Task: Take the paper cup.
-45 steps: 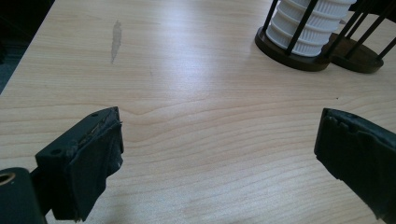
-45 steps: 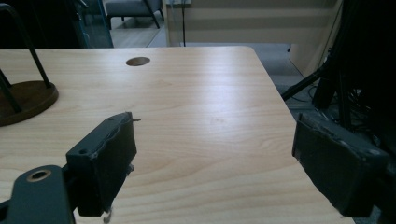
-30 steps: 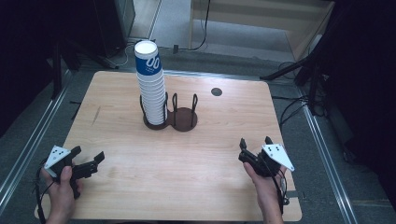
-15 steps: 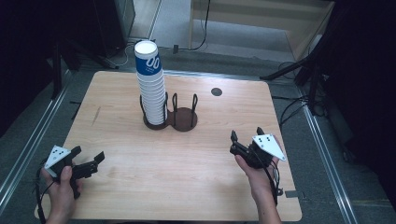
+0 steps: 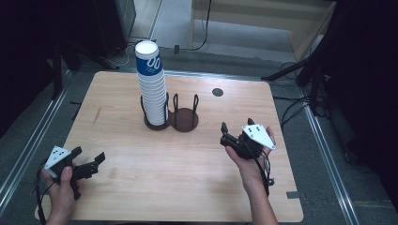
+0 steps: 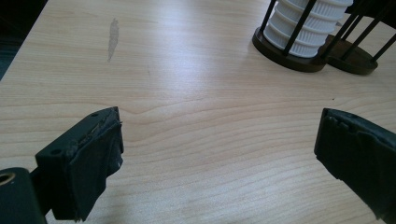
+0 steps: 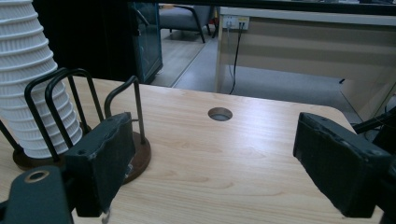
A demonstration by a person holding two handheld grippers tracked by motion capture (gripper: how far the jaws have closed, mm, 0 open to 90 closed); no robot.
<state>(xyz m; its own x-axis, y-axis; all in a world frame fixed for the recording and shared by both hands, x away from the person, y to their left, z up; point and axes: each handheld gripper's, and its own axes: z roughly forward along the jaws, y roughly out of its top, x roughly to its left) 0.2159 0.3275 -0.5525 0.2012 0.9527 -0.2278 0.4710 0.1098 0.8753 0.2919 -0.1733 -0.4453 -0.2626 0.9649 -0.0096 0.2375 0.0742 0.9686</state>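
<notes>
Wooden surface [image 5: 141, 183], bare near both hands. Cup stack [image 5: 152, 84]: upright in rack [image 5: 171, 119], ahead-left of right gripper [image 5: 224, 136], the nearer; fingers apart, empty. Left gripper [image 5: 89, 161]: fingers wide, empty.

On the bench [image 5: 141, 178], a twin-ring cup holder [image 5: 171, 115] sits toward the far side, a bit left of centre; a stack of cups [image 5: 151, 82] stands in its left ring, right ring [image 5: 186, 119] holds nothing. A round hole [image 5: 217, 92] in the bench lies right of the holder, nearer the far edge. Left tongs [image 5: 89, 161] at the near left corner, right tongs [image 5: 237, 133] right of centre, well apart from holder and each other.
</notes>
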